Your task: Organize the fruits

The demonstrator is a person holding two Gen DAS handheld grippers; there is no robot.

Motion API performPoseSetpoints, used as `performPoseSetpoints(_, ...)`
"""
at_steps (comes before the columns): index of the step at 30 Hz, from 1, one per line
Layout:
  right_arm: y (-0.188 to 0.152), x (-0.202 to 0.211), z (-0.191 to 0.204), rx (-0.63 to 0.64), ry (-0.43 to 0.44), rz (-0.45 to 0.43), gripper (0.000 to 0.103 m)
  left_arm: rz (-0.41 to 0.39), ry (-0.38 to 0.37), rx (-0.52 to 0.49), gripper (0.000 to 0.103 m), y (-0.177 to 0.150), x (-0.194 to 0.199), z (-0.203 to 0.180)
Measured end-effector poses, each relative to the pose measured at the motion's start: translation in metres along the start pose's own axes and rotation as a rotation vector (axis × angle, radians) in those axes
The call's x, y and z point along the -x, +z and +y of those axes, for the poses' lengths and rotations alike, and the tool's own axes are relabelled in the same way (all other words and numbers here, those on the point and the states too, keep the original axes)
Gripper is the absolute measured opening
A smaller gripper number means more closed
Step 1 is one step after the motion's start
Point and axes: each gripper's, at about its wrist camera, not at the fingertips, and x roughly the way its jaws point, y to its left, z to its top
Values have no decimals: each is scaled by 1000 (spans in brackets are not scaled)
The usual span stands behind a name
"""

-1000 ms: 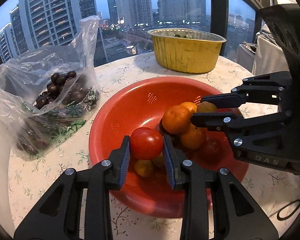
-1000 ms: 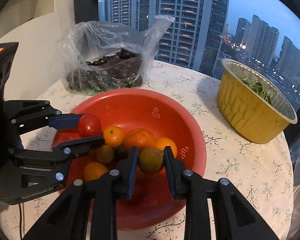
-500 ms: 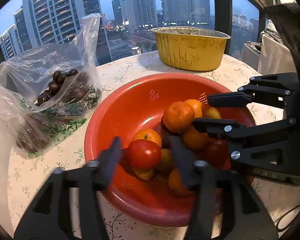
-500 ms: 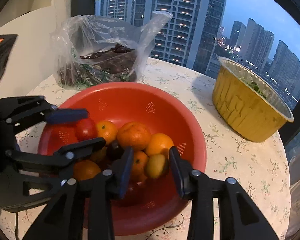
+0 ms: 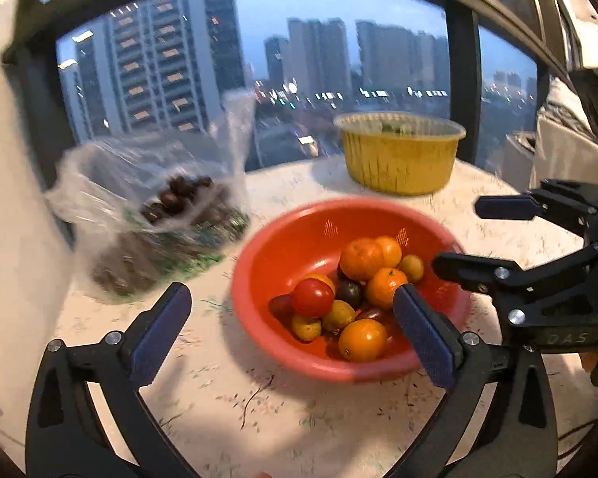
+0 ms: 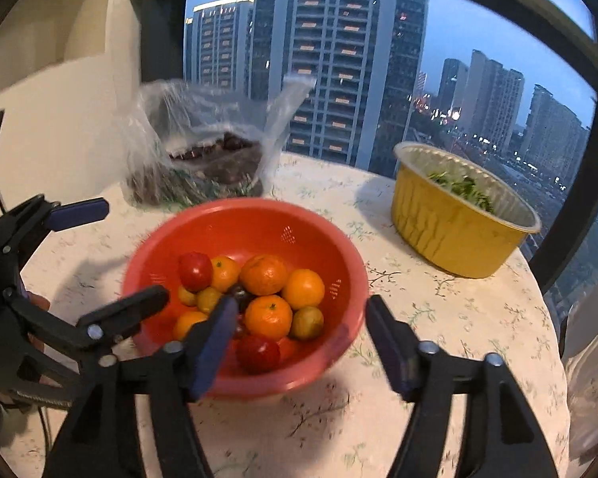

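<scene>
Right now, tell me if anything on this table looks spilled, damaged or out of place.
Nothing stands out. The fruits all lie inside the red colander, none on the tablecloth. The plastic bag stands upright, crumpled, its dark fruit inside. The yellow foil bowl stands level with greens in it.

On the counter (image 6: 438, 318) stood one red bowl (image 6: 259, 223), one yellow foil tub (image 6: 454, 231) and one plastic bag (image 6: 203, 147). Two red tomatoes (image 6: 195, 271) showed among the fruit.

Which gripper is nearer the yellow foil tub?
Right. The right gripper hangs over the red bowl's tub-side rim; the left gripper sits at the bowl's far side from the yellow foil tub.
</scene>
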Motion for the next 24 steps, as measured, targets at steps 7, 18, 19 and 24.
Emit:
performPoseSetpoints(7, -29, 76, -1, -114, -36, -149, 96, -136, 180, 13, 103, -20, 85, -27)
performPoseSetpoints(18, -71, 157, 15, -131, -176, -205, 103, -48, 179, 94, 103, -56, 138, -58)
performPoseSetpoints(19, -76, 159, 14, -147, -172, -183, 103, -38, 181, 107, 103, -59, 140, -59)
performPoseSetpoints(24, -92, 161, 9, -210, -164, -110, 103, 34, 220, 178, 103, -77, 150, -55)
